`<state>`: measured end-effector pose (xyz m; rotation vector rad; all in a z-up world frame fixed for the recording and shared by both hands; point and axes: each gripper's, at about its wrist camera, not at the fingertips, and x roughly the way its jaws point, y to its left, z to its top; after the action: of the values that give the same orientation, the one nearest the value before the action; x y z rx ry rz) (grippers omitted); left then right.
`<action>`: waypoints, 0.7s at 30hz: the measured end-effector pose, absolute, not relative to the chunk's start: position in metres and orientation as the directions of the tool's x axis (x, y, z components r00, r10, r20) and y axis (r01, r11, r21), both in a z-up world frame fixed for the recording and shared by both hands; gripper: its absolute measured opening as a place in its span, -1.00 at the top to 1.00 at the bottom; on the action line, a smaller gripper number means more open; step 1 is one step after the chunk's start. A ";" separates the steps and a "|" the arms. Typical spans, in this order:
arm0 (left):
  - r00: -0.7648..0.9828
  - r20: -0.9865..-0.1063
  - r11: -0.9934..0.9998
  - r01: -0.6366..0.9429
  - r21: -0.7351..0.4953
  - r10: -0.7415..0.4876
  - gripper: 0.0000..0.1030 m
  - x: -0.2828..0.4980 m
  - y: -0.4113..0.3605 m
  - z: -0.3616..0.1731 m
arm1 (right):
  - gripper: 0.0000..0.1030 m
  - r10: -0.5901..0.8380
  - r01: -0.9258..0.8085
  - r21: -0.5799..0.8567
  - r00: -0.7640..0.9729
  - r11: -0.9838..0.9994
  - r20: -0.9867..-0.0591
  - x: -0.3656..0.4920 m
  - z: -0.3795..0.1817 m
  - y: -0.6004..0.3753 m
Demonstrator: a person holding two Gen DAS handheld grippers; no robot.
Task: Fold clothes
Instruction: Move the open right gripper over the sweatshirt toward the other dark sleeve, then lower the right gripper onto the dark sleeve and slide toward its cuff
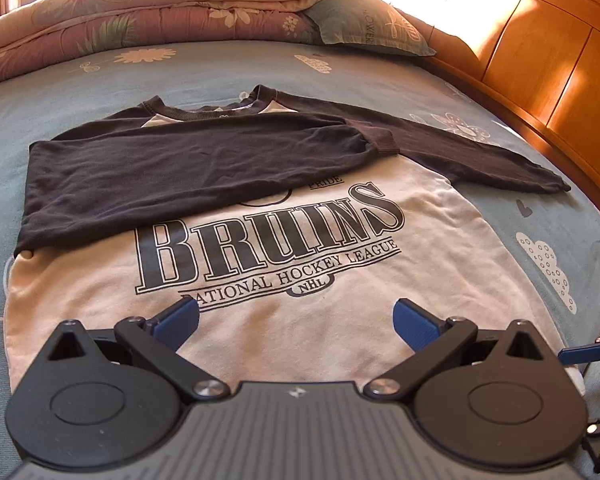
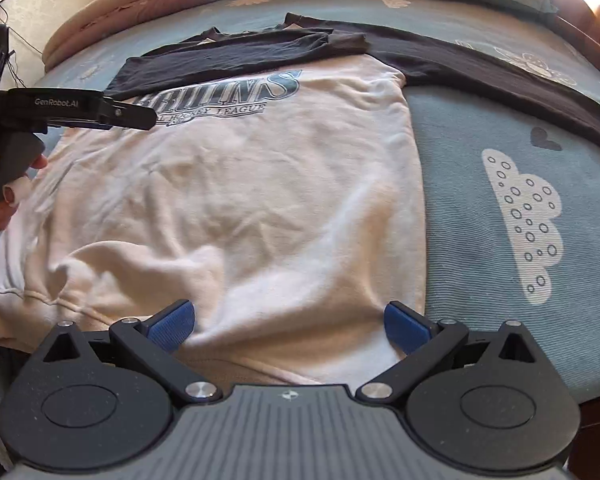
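The sweatshirt [image 1: 300, 280] lies face up on the bed [image 1: 180, 68], flat and smoothed, with its hem nearest both tools and its collar far ahead of them. One dark sleeve [image 1: 188, 176] is laid across the chest, just beyond the printed lettering as seen from the left hand-held gripper [image 1: 296, 318]; I take that as a fold made to bring the garment's width in. The other dark sleeve [image 2: 500, 76] stretches straight out on the bed, ahead and to the right of the right hand-held gripper [image 2: 290, 326], so the shirt looks half narrowed, one side in and one side out.

The left hand-held gripper hangs over the lower front of the shirt with its blue pads [image 1: 178, 320] wide apart, holding nothing. From the right wrist view it shows side-on, raised clear of the cloth. The right hand-held gripper sits at the hem near the shirt's right edge, its fingers equally wide apart and empty; whether the pads brush the fabric I cannot tell. A pillow [image 1: 368, 24] and a folded quilt [image 1: 140, 12] lie far ahead, near the headboard [image 1: 540, 52].
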<state>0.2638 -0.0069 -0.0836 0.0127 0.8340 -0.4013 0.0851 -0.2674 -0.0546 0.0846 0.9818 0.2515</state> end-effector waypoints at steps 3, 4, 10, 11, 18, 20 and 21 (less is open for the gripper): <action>0.591 -0.740 0.928 0.353 -0.120 -0.321 -0.99 0.266 -0.010 -0.091 | -1.00 0.281 -0.131 0.251 0.546 0.959 -0.789 0.089 -0.046 -0.282; 0.576 -0.754 0.929 0.350 -0.122 -0.316 -0.99 0.269 -0.010 -0.096 | -1.00 0.291 -0.125 0.268 0.559 0.955 -0.776 0.096 -0.042 -0.285; 0.557 -0.774 0.933 0.342 -0.116 -0.301 -0.99 0.271 -0.007 -0.108 | -1.00 0.328 -0.150 0.305 0.630 0.941 -0.704 0.153 -0.018 -0.289; 0.559 -0.773 0.934 0.338 -0.117 -0.299 -0.99 0.273 -0.006 -0.108 | -1.00 0.336 -0.169 0.299 0.635 0.939 -0.696 0.166 -0.016 -0.286; 0.558 -0.765 0.935 0.317 -0.161 -0.321 -0.99 0.280 0.001 -0.106 | -1.00 0.363 -0.159 0.333 0.556 0.929 -0.748 0.228 -0.051 -0.274; 0.556 -0.763 0.933 0.315 -0.174 -0.330 -0.99 0.281 0.003 -0.106 | -1.00 0.362 -0.145 0.339 0.523 0.930 -0.772 0.229 -0.057 -0.276; 0.556 -0.761 0.932 0.314 -0.181 -0.335 -0.99 0.282 0.004 -0.106 | -1.00 0.366 -0.155 0.336 0.518 0.929 -0.773 0.226 -0.054 -0.277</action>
<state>0.2820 0.0043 -0.1060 -0.0250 0.9040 -0.3830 0.2262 -0.2765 -0.0542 0.2370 0.9792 0.3161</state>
